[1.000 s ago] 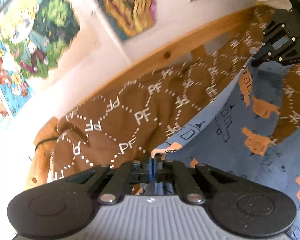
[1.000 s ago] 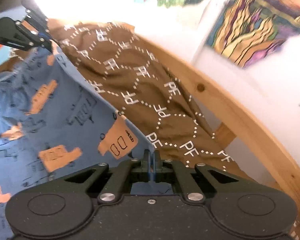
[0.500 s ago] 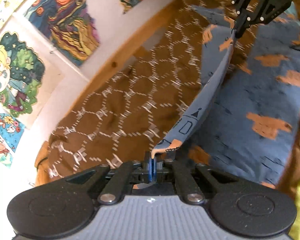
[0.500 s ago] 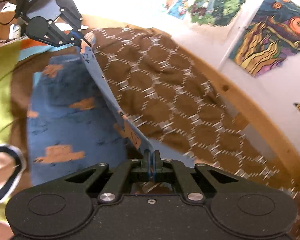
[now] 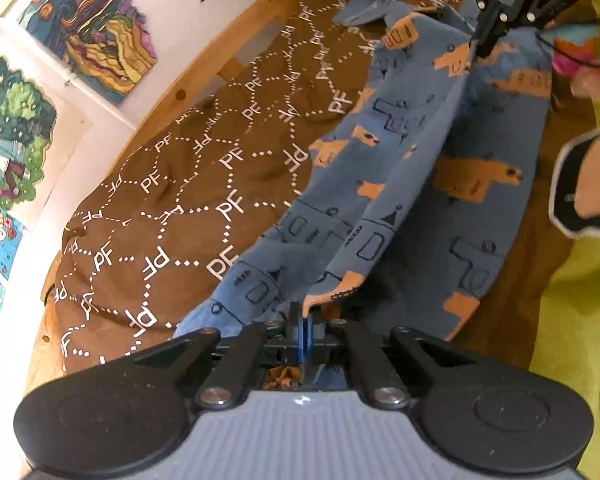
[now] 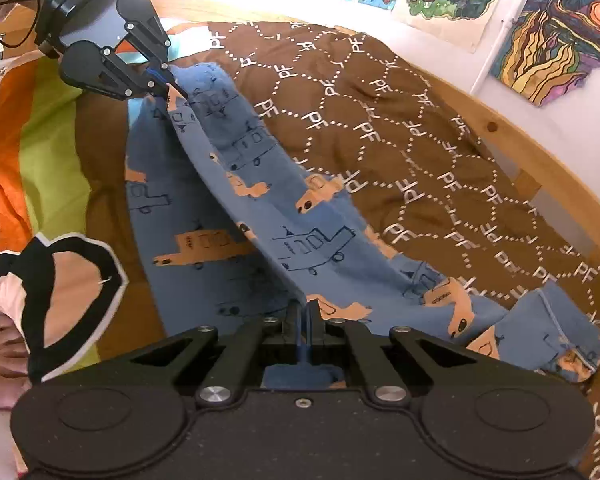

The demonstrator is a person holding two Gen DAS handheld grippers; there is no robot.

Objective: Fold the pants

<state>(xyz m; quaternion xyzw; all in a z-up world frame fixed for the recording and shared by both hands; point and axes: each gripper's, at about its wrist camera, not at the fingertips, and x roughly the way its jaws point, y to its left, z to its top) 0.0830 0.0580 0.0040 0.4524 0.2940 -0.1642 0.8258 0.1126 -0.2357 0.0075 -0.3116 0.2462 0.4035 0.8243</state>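
Observation:
The blue pants [image 5: 416, 184] with orange and outlined vehicle prints lie stretched over a brown bedspread. My left gripper [image 5: 302, 314] is shut on one end of their raised edge. My right gripper [image 6: 303, 308] is shut on the other end. The pinched edge forms a taut ridge between the two, with cloth falling to both sides. The pants also show in the right wrist view [image 6: 236, 208]. The right gripper shows in the left wrist view [image 5: 480, 50] at top right. The left gripper shows in the right wrist view [image 6: 172, 86] at top left.
The brown bedspread [image 5: 188, 208] with white "PF" lettering covers the bed, bounded by a wooden rail [image 6: 540, 152] and a wall with posters [image 5: 92, 28]. A green and orange striped blanket [image 6: 44, 120] lies on the near side. A peach and black cloth [image 6: 68, 284] lies beside it.
Both grippers have carried the pinched edge down and over toward the near side. The cloth now drapes wider across the bedspread. Both grips stay shut.

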